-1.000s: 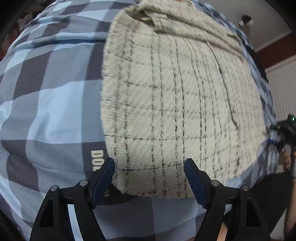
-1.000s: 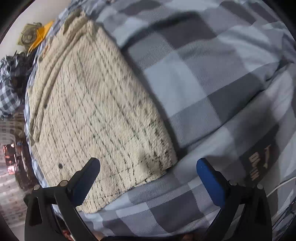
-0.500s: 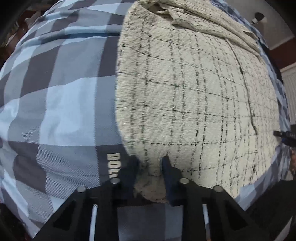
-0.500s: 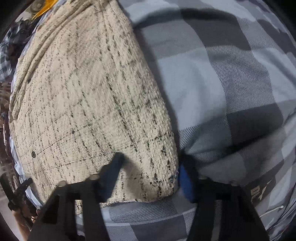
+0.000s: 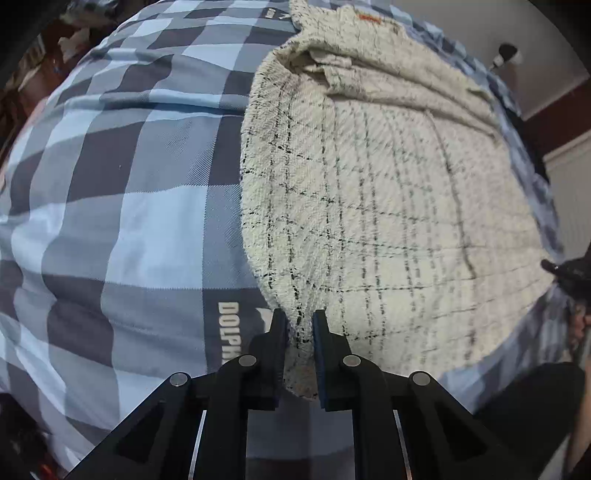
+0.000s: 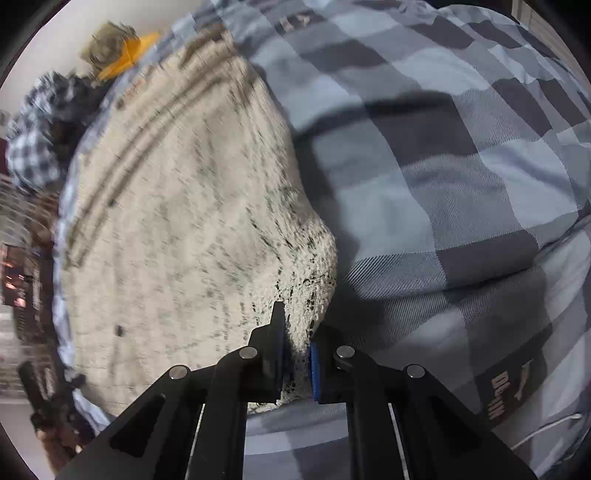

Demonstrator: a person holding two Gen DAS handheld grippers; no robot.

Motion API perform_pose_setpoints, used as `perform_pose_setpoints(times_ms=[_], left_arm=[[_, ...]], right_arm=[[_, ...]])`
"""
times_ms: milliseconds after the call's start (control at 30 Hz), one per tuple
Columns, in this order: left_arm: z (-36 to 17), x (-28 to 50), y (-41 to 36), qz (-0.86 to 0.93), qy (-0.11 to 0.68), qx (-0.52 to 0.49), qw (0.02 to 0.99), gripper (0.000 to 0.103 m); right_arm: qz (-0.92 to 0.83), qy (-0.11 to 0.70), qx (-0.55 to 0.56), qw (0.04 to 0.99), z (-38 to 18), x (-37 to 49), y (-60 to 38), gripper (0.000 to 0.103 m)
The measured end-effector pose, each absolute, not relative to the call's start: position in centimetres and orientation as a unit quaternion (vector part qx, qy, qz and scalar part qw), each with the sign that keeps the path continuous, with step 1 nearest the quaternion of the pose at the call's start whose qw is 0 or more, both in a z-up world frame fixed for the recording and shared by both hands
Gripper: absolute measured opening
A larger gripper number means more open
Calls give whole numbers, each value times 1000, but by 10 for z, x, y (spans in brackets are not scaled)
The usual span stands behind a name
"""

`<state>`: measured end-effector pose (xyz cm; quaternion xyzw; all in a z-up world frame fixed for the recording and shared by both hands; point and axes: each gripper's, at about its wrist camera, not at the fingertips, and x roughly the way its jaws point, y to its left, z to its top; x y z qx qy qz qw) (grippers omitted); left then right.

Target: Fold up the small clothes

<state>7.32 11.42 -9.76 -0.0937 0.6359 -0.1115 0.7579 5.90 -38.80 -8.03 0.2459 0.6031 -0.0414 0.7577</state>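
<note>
Garment: a cream, nubbly woven cloth crossed by thin black check lines (image 5: pixel 388 206) lies spread flat on a bed covered in a blue-and-grey checked duvet (image 5: pixel 110 221).
Left gripper (image 5: pixel 300 347): your jaws are closing on the near left corner of the cloth – the weave is bunched between the dark pads and tents up a little.
Right gripper (image 6: pixel 297 350): your jaws are all but shut on the near right corner, a tuft of cream fabric pinched between the blue-lined pads.
Key relation: the whole cloth runs away from both jaws toward the far side of the bed, its long axis pointing away from you – so the fold probably means carrying the near edge over to the far one. Each hand has its own corner; neither is nearer.
Far end: rumpled folds and a small orange tag (image 5: pixel 369 17) mark it in the left view.
Texture: coarse, thick, loose weave; likely to sag between the two corners, so keep your hands level.
Blur: the right view is smeared, so fine detail is uncertain.
</note>
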Motion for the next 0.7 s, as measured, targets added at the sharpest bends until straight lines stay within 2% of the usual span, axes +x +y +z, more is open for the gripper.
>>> perform_pose_setpoints(times_ms=[133, 333, 500, 567, 600, 700], left_arm=[[-84, 65, 125, -138, 619, -156, 758, 11], [-72, 62, 130, -161, 588, -198, 767, 10], [-39, 52, 144, -203, 531, -258, 781, 9], [-25, 50, 161, -216, 499, -329, 772, 3], [-20, 50, 168, -218, 489, -345, 771, 3], [-2, 47, 174, -190, 487, -327, 787, 3]], right_arm=[[28, 560, 344, 753, -66, 46, -402, 6], [57, 539, 338, 769, -53, 47, -380, 5], [134, 475, 456, 741, -47, 53, -376, 5], [152, 446, 500, 726, -43, 47, -373, 5], [164, 432, 523, 716, -40, 46, -372, 5], [187, 397, 558, 705, -24, 38, -371, 5]])
